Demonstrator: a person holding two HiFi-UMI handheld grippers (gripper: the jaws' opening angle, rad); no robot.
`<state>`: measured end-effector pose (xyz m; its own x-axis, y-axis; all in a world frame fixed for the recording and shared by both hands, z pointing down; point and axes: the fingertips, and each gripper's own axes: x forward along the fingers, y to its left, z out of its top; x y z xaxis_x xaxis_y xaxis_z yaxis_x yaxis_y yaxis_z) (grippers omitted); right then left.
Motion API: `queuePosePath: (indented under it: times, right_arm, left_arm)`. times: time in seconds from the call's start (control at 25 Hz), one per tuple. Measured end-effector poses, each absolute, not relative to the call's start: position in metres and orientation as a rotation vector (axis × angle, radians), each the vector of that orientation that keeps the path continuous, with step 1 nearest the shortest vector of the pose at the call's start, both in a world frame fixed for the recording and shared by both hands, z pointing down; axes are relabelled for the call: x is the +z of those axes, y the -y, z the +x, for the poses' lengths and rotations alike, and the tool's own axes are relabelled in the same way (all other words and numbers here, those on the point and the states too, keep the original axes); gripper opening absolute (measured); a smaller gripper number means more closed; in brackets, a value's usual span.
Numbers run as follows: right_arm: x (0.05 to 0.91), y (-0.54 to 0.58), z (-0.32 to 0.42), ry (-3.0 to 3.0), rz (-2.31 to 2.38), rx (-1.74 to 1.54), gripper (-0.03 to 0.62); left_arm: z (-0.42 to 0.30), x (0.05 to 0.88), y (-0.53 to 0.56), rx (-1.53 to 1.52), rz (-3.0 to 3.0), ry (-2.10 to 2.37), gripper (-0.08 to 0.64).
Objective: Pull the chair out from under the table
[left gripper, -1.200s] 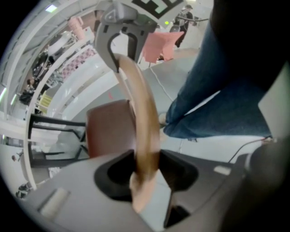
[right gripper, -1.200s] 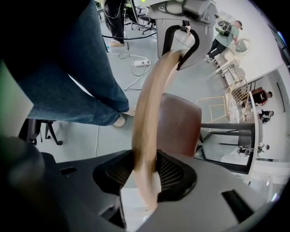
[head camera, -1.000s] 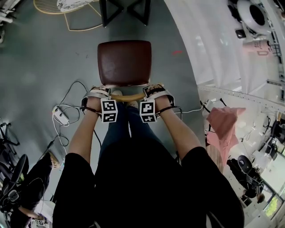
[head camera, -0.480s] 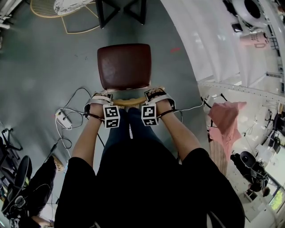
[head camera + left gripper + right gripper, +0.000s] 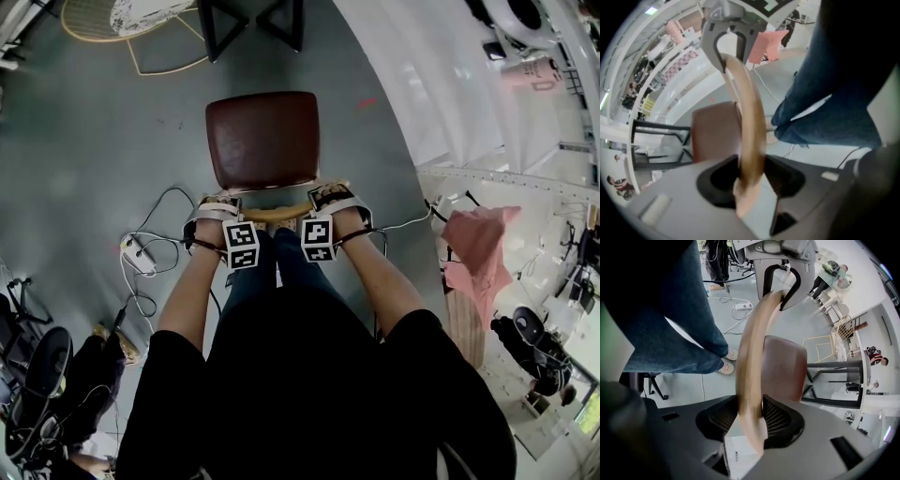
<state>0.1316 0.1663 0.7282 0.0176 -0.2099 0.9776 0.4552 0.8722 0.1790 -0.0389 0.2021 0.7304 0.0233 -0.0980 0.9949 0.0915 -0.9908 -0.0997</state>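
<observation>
From above, the head view shows one chair with a brown seat standing on the open grey floor, its curved wooden back rail nearest the person and both forearms reaching down to it. Only the gripper views show the grip itself. The left claw is pinched on the rail near its left end, pads pressed to the wood. The right claw clamps the same rail near its right end. Each gripper view also catches the opposite claw hooked over the far end of the rail. The count is two claws, two marker cubes, one chair and one rail. Beyond the seat's front edge, at the far edge of the floor, stand a black frame and a yellow wire frame, both apart from the chair. A white power strip with looping cables lies on the floor to the person's left, and a pink cloth hangs at the right. The person's legs in blue jeans and light shoes stand just behind the rail. The head view shows the shoes only in part, and the person's dark torso fills its lower half.
</observation>
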Motion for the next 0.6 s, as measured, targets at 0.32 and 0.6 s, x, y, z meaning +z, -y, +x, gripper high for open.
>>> queuePosePath:
  times: [0.32,0.6]
  right_arm:
    - [0.721,-0.163,0.138,1.490,-0.081,-0.531,0.166]
    - [0.695,-0.162,0.140,1.568,0.050,-0.477,0.166]
  left_arm:
    - [-0.035,0.724,-0.196,-2.047,-2.273,-0.161,0.202]
    - [-0.034,0.689,-0.197,-1.869,-2.382,-0.393,0.181]
